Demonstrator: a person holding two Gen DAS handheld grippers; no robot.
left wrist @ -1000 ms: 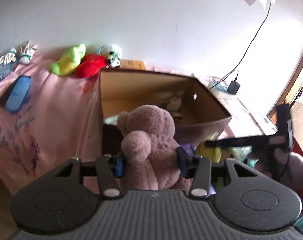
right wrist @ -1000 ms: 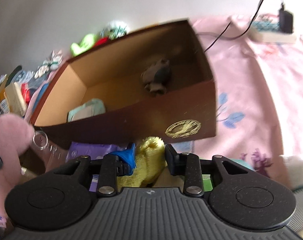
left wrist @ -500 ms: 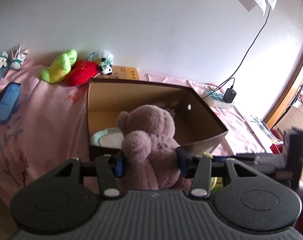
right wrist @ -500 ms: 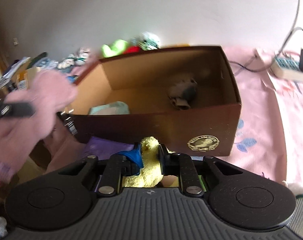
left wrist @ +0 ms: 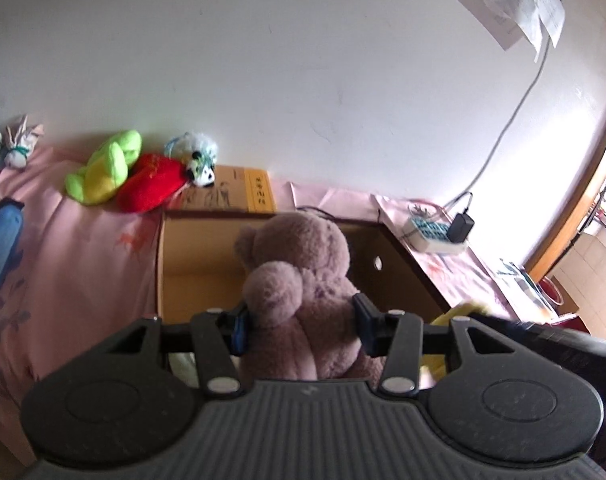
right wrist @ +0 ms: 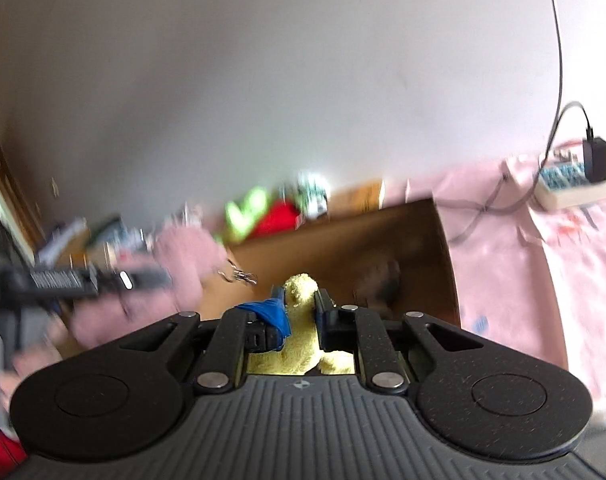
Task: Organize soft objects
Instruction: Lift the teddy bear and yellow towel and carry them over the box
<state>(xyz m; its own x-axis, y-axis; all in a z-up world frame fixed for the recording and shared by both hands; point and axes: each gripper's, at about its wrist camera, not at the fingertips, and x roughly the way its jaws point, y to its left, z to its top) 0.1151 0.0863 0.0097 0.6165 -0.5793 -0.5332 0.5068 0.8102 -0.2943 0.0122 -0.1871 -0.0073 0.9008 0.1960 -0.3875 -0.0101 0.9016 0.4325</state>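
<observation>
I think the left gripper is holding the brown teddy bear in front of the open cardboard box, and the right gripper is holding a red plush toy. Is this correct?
Not quite. The right gripper is shut on a yellow plush toy, not a red one, as the right wrist view shows. The rest holds: the left gripper grips the brown teddy bear in front of the open cardboard box.

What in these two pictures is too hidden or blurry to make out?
- Left wrist view: the teddy bear in the left gripper hides most of the cardboard box floor.
- Right wrist view: motion blur smears the plush toys by the wall.
- Right wrist view: the right gripper covers the yellow plush toy's lower part.
</observation>
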